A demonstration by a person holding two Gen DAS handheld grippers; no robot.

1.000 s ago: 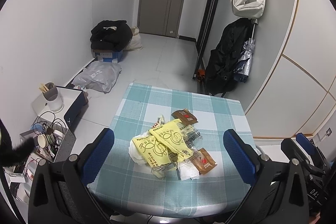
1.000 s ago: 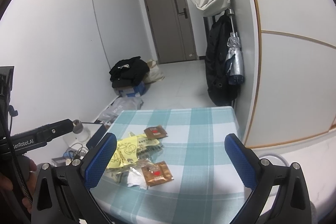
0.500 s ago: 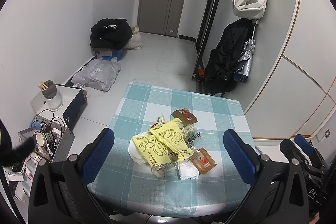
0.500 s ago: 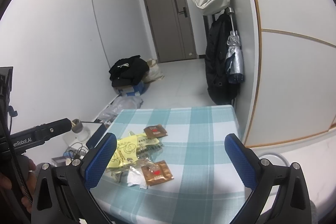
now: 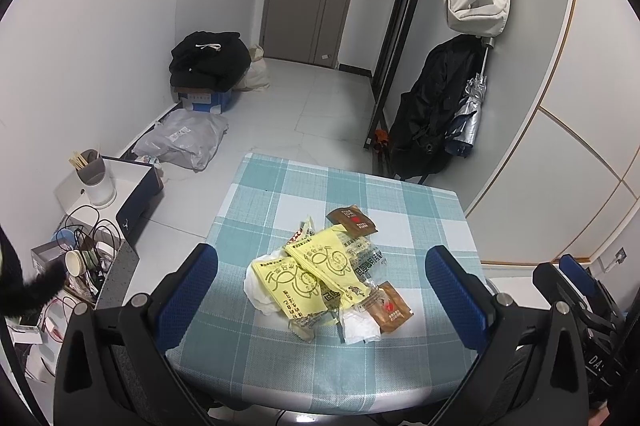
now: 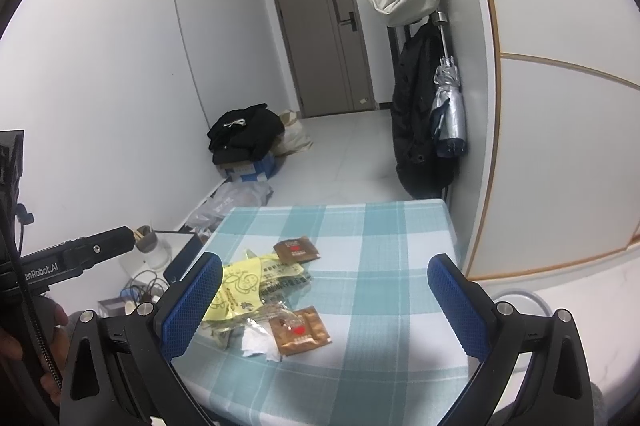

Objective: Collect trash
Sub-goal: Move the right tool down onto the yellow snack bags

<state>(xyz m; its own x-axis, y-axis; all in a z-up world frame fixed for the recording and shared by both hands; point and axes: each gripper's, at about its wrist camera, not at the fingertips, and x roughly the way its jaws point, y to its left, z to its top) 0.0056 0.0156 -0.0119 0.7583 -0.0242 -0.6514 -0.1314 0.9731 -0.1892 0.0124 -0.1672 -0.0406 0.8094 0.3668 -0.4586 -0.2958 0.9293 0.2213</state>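
The table [image 5: 280, 366], under a teal check cloth, carries all the trash in one loose heap near its middle, closer to its left edge. Both tools hang above the near edge with nothing in them: the left gripper [image 5: 322, 290] has its jaws spread wide with the heap framed between them, and the right gripper [image 6: 324, 300] is equally wide, the heap lying toward its left finger.

The yellow bags [image 5: 310, 276] are the largest pieces, thin film printed with a cartoon face and small characters too fine to read; they look light, limp and slippery, so a pinch on a bunched fold should hold better than a flat edge. Clear wrappers [image 5: 366, 260] beneath them bear dark print that cannot be made out. Two brown sachets [image 5: 392, 310] [image 5: 352, 220], each with a red mark, seem stiffer and should take an edge grip. The crumpled tissue [image 5: 360, 328] is soft and will squash easily.

The left tool's body reads "enRobot.AI" in the right view
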